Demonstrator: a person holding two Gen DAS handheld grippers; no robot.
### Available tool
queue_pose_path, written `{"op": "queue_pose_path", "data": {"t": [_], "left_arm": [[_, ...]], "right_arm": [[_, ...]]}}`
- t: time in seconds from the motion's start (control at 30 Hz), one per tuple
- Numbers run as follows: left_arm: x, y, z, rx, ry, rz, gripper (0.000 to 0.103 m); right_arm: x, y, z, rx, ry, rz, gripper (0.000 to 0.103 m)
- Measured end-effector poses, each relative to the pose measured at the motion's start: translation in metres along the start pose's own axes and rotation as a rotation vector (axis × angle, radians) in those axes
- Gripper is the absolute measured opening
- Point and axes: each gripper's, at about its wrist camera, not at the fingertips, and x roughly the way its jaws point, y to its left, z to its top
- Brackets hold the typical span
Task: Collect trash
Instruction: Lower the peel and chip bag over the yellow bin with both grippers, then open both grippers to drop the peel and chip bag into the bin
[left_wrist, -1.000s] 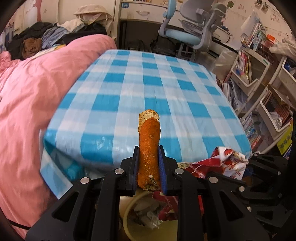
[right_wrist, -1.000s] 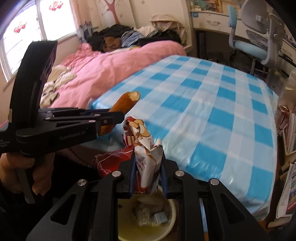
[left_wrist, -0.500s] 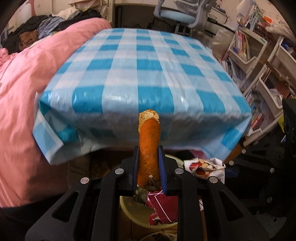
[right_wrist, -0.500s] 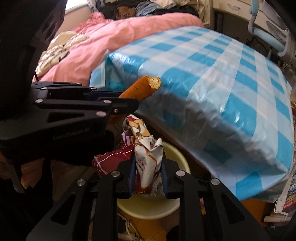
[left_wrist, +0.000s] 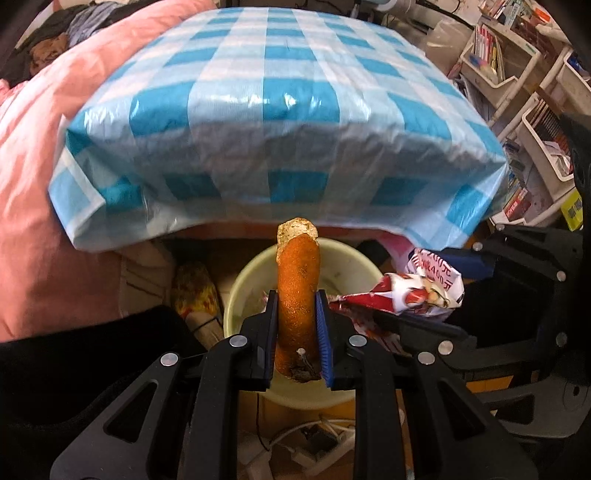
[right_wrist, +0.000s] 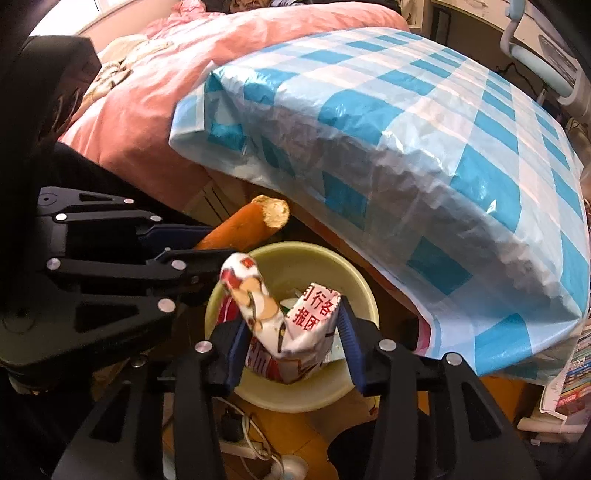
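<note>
Orange and rough-skinned, the bitten carrot (left_wrist: 297, 291) stands pinched between the blue pads of our left gripper (left_wrist: 297, 332), its pale chewed end up, directly over the pale yellow bin (left_wrist: 236, 295) on the floor below the table edge. Our right gripper (right_wrist: 291, 343) hangs over the same bin (right_wrist: 364, 291), and its jaws are opening: the crumpled red-and-white wrapper (right_wrist: 284, 325) sits between them, leaning on the right pad with a gap at the left, so we judge it is being let go, not gripped.

As for progress, we read this as the drop-off. Both pieces are carried to the bin, and neither is in it yet. The wrapper looks about to fall; the carrot has yet to be released. Some scraps already lie in the bin's bottom, too small to name. The blue-and-white checked tablecloth (left_wrist: 280, 110) shows no litter on the part we can see, so little seems left after these two.

The carrot is a firm, tapered stick with a dry stem end at the jaws. The wrapper is thin glossy film, creased and springy. The bin is smooth round plastic. The cloth is crinkly plastic sheet, draped over the table edge beside a soft pink duvet (left_wrist: 33, 184)
</note>
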Motion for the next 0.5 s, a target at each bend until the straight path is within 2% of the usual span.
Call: {"op": "queue_pose_path", "data": {"t": [0.2,0.27,0.4,0.5], "left_arm": [[0.004,-0.003,-0.010,0.006,0.033,-0.002,0.019],[0.005,-0.003,-0.012,0.006,0.043,-0.002,0.019],[0.009,-0.002,-0.013,-0.004,0.061,-0.004,0.019],[0.009,-0.002,-0.012,-0.006,0.059,-0.006,0.024]], "right_arm": [[0.007,-0.004,-0.001,0.018,0.041,-0.021,0.056],[0.008,-0.006,-0.001,0.031,0.040,-0.033,0.061],[0.005,-0.012,-0.004,0.054,0.035,-0.048,0.064],[-0.001,-0.018,-0.005,0.076,0.015,-0.070,0.071]]}}
